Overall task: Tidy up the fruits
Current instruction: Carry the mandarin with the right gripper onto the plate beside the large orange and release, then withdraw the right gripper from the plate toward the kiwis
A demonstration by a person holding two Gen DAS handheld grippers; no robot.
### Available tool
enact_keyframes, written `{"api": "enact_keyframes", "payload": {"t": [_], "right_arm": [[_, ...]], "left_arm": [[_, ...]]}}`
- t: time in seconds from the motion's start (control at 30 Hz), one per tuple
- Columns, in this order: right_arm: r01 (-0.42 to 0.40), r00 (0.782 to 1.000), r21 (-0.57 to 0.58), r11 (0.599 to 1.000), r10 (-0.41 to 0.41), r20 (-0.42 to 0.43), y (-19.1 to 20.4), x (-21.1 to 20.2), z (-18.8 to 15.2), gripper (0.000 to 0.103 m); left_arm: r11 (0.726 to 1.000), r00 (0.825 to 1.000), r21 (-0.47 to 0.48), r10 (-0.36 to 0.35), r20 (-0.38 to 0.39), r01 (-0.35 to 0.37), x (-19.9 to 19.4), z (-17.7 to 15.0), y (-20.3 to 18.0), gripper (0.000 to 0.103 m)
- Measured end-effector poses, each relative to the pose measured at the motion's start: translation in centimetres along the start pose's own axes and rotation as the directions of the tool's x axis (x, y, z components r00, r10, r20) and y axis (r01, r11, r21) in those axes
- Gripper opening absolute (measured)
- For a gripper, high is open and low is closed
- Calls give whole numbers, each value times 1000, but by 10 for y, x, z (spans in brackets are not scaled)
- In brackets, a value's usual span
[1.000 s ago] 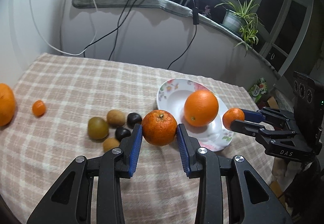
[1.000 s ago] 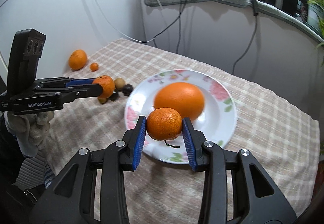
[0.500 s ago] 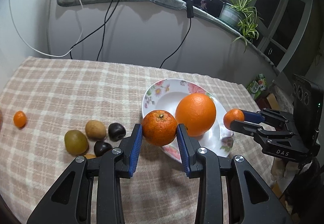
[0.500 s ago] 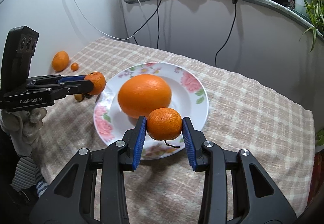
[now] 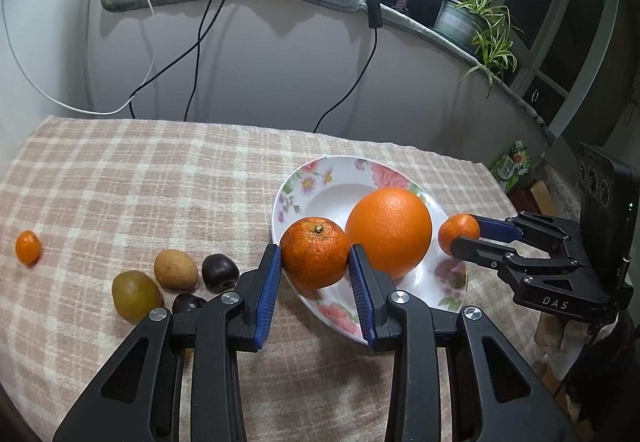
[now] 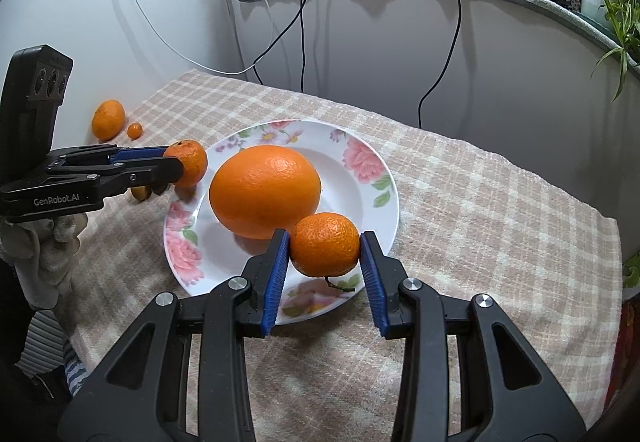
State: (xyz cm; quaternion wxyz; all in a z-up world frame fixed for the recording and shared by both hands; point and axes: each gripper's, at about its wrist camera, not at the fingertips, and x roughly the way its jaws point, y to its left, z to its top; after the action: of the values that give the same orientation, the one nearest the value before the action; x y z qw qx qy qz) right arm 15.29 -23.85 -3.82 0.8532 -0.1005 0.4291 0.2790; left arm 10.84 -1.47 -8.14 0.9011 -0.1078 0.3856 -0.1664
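Note:
A flowered white plate [image 5: 320, 186] [image 6: 360, 170] lies on the checked cloth with a big orange [image 5: 389, 230] [image 6: 265, 195] on it. My left gripper [image 5: 316, 262] is shut on a rough-skinned mandarin [image 5: 315, 257], held over the plate's left rim; the right wrist view shows this mandarin [image 6: 191, 161] at the plate's left edge. My right gripper [image 6: 325, 247] is shut on a smaller mandarin [image 6: 325, 244] with a short stem, over the plate's near side beside the big orange. In the left wrist view this mandarin [image 5: 458, 233] hangs at the plate's right edge.
Left of the plate lie a green kiwi [image 5: 136, 294], a brown kiwi [image 5: 176, 269], two dark fruits [image 5: 219, 272] and a tiny orange fruit [image 5: 28, 247]. Another orange [image 6: 108, 119] sits far left by the wall. Cables hang down the back wall; the table edge runs at right.
Both grippers have carried their mandarins in toward the plate, so each now hangs over its rim. The loose fruits have slid leftward in the left wrist view.

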Motion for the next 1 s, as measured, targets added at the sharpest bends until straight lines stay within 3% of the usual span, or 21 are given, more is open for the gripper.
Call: {"api": "enact_keyframes", "payload": {"t": [0.67, 0.7, 0.73, 0.77, 0.8, 0.93, 1.0], "right_arm": [[5, 1000, -6, 1000, -5, -1, 2, 1, 1, 40], [5, 1000, -5, 1000, -5, 0, 2, 2, 1, 43], [5, 1000, -6, 1000, -5, 3, 2, 1, 1, 61], [12, 1000, -8, 1000, -12, 12, 3, 0, 1, 77], [21, 999, -13, 1000, -20, 26, 4, -2, 1, 82], [27, 999, -31, 999, -26, 45, 8, -6, 4, 85], [34, 998, -36, 999, -32, 44, 9, -6, 4, 85]], "left_arm": [[1000, 1000, 17, 6, 18, -7, -3, 3, -3, 34], [1000, 1000, 17, 7, 18, -8, -3, 4, -3, 34], [1000, 1000, 17, 9, 18, -10, -4, 4, -2, 35], [1000, 1000, 15, 11, 19, -11, -4, 3, -2, 42], [1000, 1000, 13, 13, 20, -13, -5, 3, -2, 49], [1000, 1000, 13, 19, 21, -20, -5, 3, -2, 54], [1000, 999, 11, 25, 26, -25, -6, 3, -3, 61]]}}
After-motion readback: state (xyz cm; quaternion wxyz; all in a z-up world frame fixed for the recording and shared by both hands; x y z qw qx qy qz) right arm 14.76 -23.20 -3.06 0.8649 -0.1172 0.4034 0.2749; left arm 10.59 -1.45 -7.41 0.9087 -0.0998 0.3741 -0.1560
